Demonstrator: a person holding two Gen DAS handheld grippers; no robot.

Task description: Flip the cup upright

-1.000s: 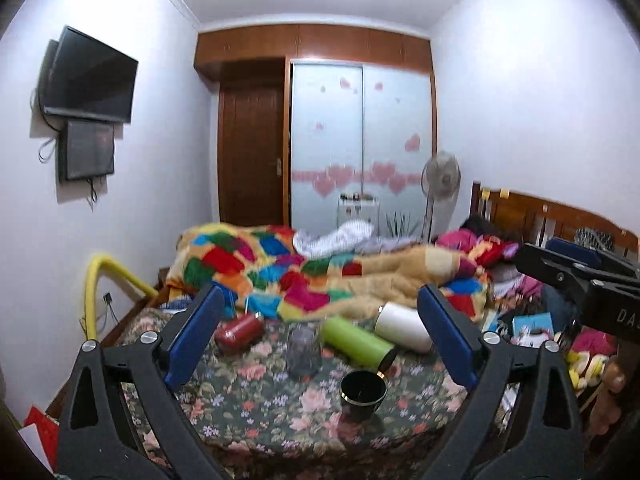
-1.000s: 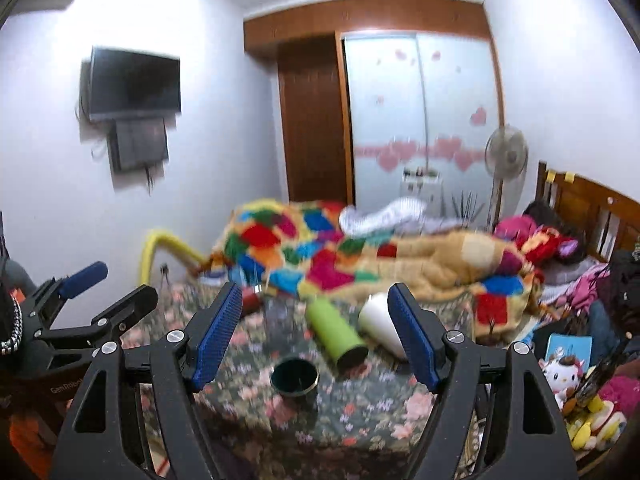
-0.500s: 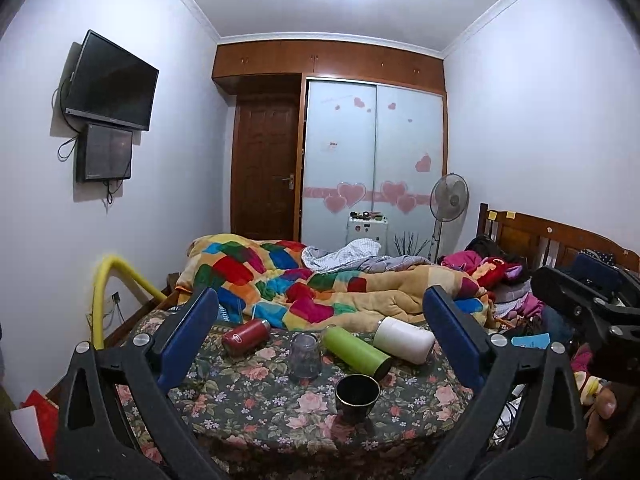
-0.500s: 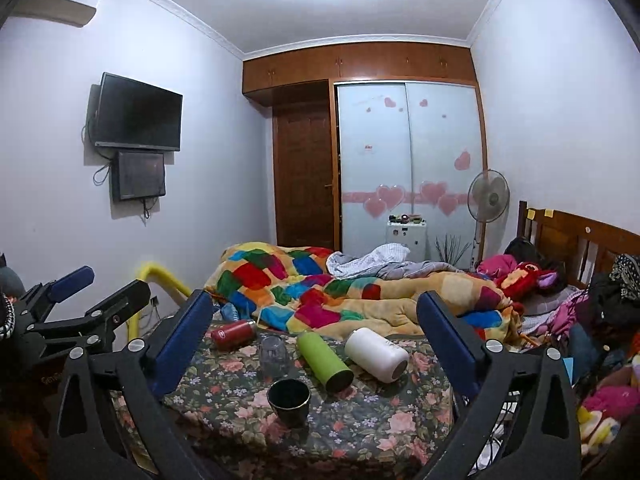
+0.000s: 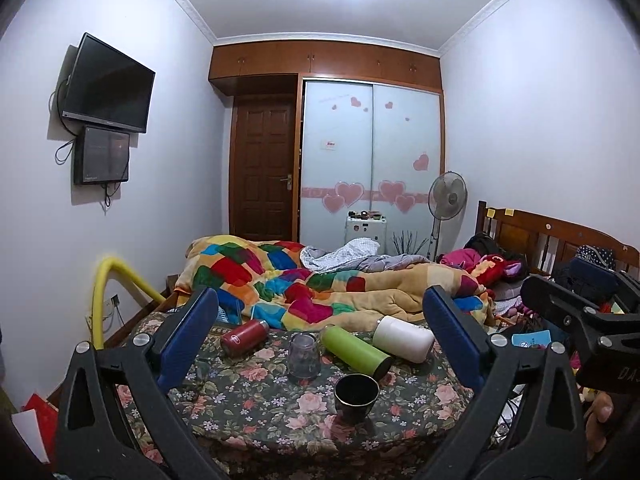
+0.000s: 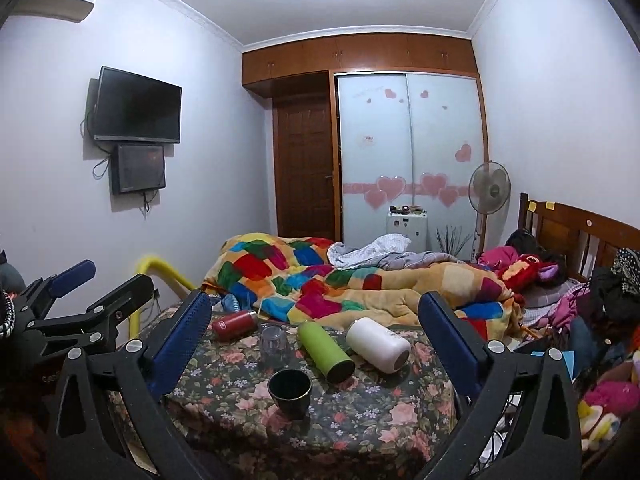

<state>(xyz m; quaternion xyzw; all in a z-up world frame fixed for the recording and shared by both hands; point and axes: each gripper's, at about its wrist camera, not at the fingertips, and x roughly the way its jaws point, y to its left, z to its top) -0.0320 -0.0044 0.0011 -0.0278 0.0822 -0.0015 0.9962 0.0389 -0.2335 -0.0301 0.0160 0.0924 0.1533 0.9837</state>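
On a floral-clothed table (image 5: 256, 404) stand a clear glass cup upside down (image 5: 304, 357) and a dark cup upright (image 5: 356, 394). A red bottle (image 5: 244, 332), a green bottle (image 5: 356, 348) and a white bottle (image 5: 404, 338) lie on their sides. The right wrist view shows the glass cup (image 6: 274, 340), dark cup (image 6: 290, 390), green bottle (image 6: 326, 346), white bottle (image 6: 378, 344) and red bottle (image 6: 234, 324). My left gripper (image 5: 318, 336) and right gripper (image 6: 314, 340) are both open and empty, held back from the table.
A bed with a patchwork quilt (image 5: 304, 284) lies behind the table. A yellow pipe (image 5: 116, 280) stands at the left. A wooden headboard (image 5: 560, 236) and piled clothes are on the right. A fan (image 5: 447, 196) stands by the wardrobe.
Both grippers have drawn back and tilted upward, so the table sits lower and farther in both views. Both stay open. The objects have not moved.
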